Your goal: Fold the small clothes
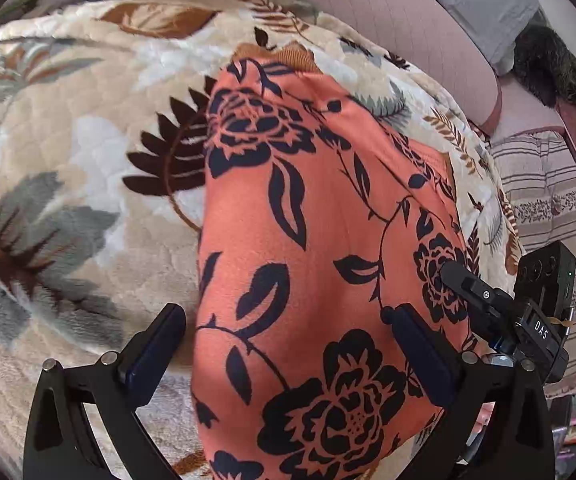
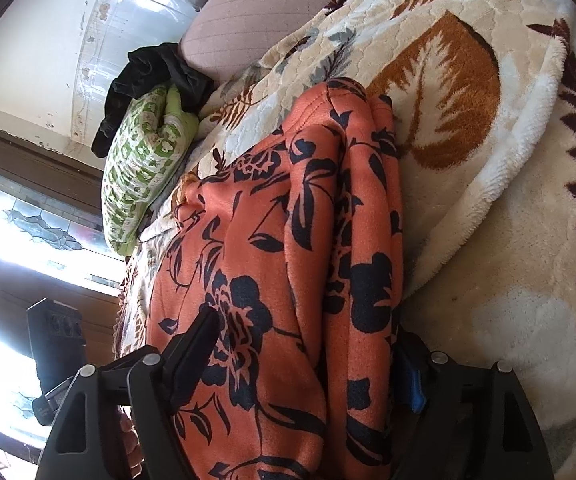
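An orange garment with a black flower print [image 1: 320, 240] lies folded lengthwise on a cream blanket with a leaf pattern [image 1: 68, 140]. My left gripper [image 1: 284, 314] is open over the garment's near end, with one finger on the blanket beside it and the other resting on the cloth. One finger of my right gripper shows at the garment's right edge, lying on the print. In the right wrist view the garment [image 2: 288, 260] fills the gap of my right gripper [image 2: 308, 344]. Its jaws stand wide, one finger on the cloth, the other half hidden behind the fold.
A green patterned pillow [image 2: 140, 172] and a black cloth [image 2: 148, 76] lie at the blanket's far end. A pink cushion [image 1: 388, 20] backs the blanket. Striped fabric [image 1: 548, 200] and a dark furry thing [image 1: 548, 68] lie to the right. A bright window [image 2: 8, 240] is at one side.
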### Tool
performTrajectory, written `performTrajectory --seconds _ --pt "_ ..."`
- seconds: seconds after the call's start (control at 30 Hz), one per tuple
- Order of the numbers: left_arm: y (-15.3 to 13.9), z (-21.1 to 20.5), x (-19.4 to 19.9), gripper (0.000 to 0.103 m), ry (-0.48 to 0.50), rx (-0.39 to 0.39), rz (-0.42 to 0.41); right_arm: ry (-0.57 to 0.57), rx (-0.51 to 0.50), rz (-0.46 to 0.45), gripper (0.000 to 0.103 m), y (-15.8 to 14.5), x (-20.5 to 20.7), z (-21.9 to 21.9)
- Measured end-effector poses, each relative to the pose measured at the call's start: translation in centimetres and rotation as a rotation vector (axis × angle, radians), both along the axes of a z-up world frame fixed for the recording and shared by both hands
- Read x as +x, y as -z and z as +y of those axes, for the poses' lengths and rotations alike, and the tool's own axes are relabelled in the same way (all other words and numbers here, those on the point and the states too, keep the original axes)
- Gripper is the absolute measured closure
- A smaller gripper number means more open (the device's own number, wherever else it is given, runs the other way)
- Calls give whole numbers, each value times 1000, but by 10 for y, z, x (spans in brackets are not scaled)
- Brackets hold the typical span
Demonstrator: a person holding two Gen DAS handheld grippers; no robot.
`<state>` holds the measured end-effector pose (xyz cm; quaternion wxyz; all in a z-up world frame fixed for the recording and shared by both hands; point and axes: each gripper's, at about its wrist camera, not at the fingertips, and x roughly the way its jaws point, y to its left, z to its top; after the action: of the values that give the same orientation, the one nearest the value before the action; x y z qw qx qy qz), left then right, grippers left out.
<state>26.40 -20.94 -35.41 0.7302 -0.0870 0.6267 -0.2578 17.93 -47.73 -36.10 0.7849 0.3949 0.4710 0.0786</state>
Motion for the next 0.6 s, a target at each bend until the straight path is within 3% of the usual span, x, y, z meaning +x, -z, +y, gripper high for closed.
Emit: performTrajectory --seconds 0.1,0.2,0.33,0.4,0.5,0.6 --pt "2 -6 -3 2 -4 -3 -26 -9 -38 -10 29 -3 2 6" --pt "-2 -11 -7 18 -31 18 -61 -23 -112 -24 44 -7 3 15" --pt "-12 -5 -9 45 -61 18 -102 -32 -211 -52 51 -19 4 28" --pt "-21 -5 -12 53 -55 27 -131 -37 -285 -71 54 -29 4 37" --pt "-34 -5 -16 57 -38 59 -182 -46 -383 -112 59 -45 2 52" --pt "-47 -1 -21 58 -46 95 -225 -53 -404 -173 61 -62 -1 65"
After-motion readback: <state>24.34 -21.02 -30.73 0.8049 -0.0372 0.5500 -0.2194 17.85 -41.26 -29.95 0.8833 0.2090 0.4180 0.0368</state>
